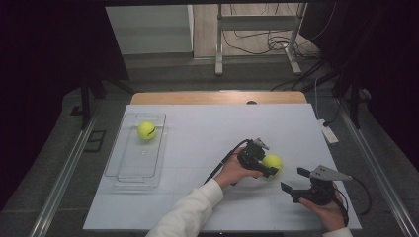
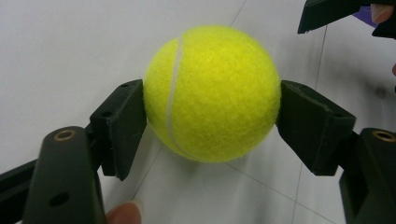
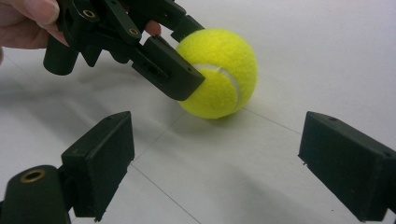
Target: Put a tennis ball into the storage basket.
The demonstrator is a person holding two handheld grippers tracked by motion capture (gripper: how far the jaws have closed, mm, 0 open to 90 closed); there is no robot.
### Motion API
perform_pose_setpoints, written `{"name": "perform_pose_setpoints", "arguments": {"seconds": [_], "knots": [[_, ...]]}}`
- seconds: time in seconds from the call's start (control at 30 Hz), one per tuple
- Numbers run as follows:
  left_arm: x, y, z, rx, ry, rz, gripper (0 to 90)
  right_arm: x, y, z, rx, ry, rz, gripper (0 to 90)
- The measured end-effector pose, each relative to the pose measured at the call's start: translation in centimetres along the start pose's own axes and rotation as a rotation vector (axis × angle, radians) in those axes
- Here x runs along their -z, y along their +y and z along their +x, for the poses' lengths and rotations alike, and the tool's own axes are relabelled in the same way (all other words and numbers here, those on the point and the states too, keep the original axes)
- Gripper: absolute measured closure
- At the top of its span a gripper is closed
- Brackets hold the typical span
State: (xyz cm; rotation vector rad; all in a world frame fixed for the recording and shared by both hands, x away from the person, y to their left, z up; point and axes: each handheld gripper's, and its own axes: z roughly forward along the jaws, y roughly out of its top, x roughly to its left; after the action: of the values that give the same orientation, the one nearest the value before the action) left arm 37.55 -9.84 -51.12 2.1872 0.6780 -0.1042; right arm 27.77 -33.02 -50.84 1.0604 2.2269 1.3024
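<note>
A yellow tennis ball (image 1: 272, 162) rests on the white table (image 1: 207, 128), right of centre. My left gripper (image 1: 270, 167) reaches it from the left, and in the left gripper view both pads press the ball (image 2: 212, 93) on opposite sides, so the left gripper (image 2: 212, 100) is shut on it. My right gripper (image 1: 291, 178) sits near the front right, a little short of the ball. Its jaws stand wide apart in the right gripper view, right gripper (image 3: 224, 158) open and empty, facing the ball (image 3: 224, 74) and the left gripper (image 3: 189, 53).
A clear plastic tray (image 1: 138, 165) lies at the left of the table with a second tennis ball (image 1: 146, 130) in its far end. A white power strip (image 1: 328, 133) lies off the table's right edge. Metal frame legs (image 1: 218, 49) stand beyond the far edge.
</note>
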Motion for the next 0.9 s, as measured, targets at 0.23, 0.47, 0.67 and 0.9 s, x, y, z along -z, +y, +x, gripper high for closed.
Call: {"name": "perform_pose_setpoints", "arguments": {"seconds": [0.23,0.47,0.67,0.9], "knots": [[0.02,0.07,0.18,-0.002,-0.011,0.005,28.1,0.02,0.02,0.01,0.001,0.0,-0.002,10.7],[0.13,0.09,0.32,-0.008,-0.017,0.01,29.0,0.05,0.02,-0.01,0.0,-0.001,-0.004,10.7],[0.32,0.05,0.53,0.001,-0.022,0.005,29.4,0.07,0.01,-0.02,0.0,-0.002,-0.005,10.7],[0.85,0.01,0.83,0.003,-0.018,0.002,29.5,0.08,0.0,-0.04,0.0,-0.004,-0.004,10.7]]}}
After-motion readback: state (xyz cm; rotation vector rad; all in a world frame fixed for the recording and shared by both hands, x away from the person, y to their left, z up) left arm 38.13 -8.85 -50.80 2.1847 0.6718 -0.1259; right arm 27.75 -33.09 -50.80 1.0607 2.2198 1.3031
